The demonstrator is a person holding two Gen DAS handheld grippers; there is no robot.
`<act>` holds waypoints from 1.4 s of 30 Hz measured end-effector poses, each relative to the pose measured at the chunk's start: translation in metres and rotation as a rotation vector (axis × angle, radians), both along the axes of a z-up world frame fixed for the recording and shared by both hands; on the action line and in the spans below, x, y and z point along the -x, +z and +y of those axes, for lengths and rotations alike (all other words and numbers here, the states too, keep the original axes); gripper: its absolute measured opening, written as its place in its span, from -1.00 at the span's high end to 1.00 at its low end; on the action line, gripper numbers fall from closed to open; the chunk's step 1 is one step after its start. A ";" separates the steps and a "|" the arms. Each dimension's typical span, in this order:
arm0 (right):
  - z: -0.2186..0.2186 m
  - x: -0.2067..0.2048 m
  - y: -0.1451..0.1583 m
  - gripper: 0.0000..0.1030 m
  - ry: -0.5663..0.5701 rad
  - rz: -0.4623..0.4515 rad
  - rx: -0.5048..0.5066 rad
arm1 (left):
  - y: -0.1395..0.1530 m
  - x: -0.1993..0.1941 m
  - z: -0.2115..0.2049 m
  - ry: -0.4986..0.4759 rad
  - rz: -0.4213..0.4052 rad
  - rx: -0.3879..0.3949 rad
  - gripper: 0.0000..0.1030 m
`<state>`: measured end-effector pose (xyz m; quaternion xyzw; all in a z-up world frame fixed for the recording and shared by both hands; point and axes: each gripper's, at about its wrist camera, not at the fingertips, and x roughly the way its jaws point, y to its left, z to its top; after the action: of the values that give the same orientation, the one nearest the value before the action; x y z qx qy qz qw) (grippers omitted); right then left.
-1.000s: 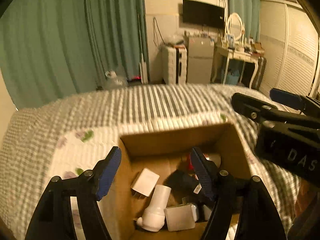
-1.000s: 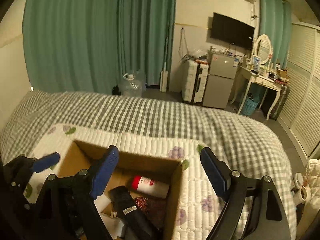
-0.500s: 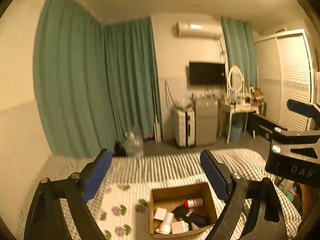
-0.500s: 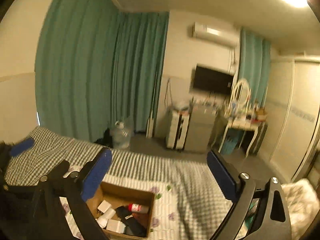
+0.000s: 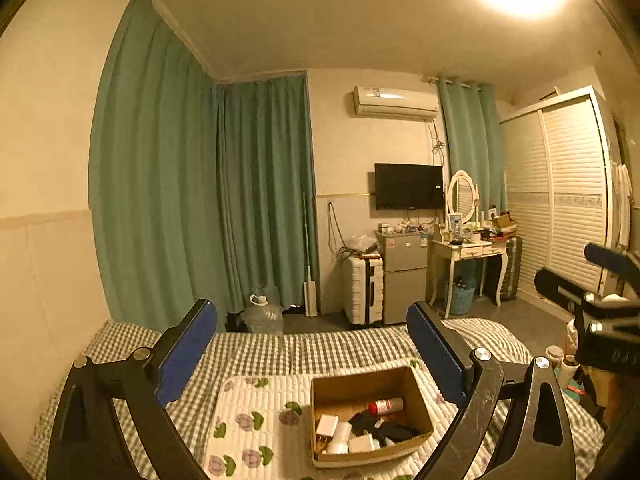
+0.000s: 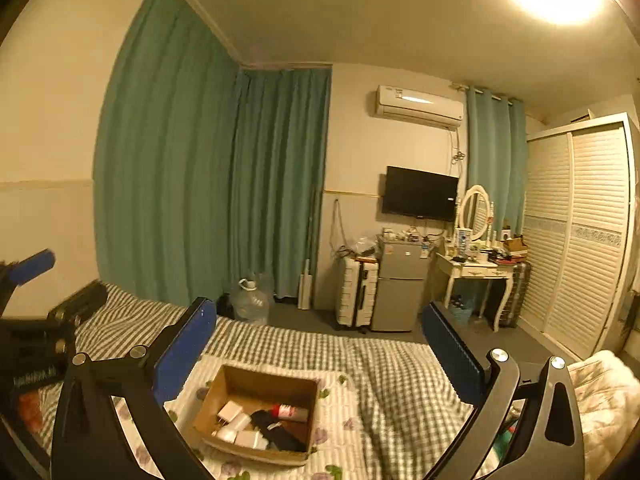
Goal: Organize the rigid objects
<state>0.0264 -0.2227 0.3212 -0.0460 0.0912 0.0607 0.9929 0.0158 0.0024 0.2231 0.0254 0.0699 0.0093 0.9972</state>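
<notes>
A cardboard box (image 5: 420, 408) sits on a white flowered mat (image 5: 256, 420) on the checked bed. It holds white chargers (image 5: 327, 426), a red-capped bottle (image 5: 386, 405) and a black object (image 5: 384, 428). The box also shows in the right wrist view (image 6: 224, 392). My left gripper (image 5: 312, 340) is open and empty, high above and behind the box. My right gripper (image 6: 320, 344) is open and empty, also high above the box (image 6: 224, 392). The right gripper shows at the left wrist view's right edge (image 5: 600, 304).
The checked bed (image 6: 400, 380) fills the foreground. Green curtains (image 5: 200, 200), a water jug (image 5: 262, 312), a white suitcase (image 5: 362, 292), a small fridge (image 5: 404, 272), a dressing table (image 5: 468, 252) and a louvred wardrobe (image 5: 560, 200) line the far walls.
Both grippers have risen far up and back from the box, from just above it to well over the bed. Both stay open and empty.
</notes>
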 end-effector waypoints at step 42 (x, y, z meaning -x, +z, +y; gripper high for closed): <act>0.020 -0.054 -0.239 -1.00 0.010 0.277 -0.025 | -0.200 -0.040 0.012 0.033 0.270 0.026 -0.91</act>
<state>0.0803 -0.2032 0.0826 -0.0252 0.2264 0.0728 0.9710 0.0563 0.0142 0.0234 0.0124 0.2042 0.0214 0.9786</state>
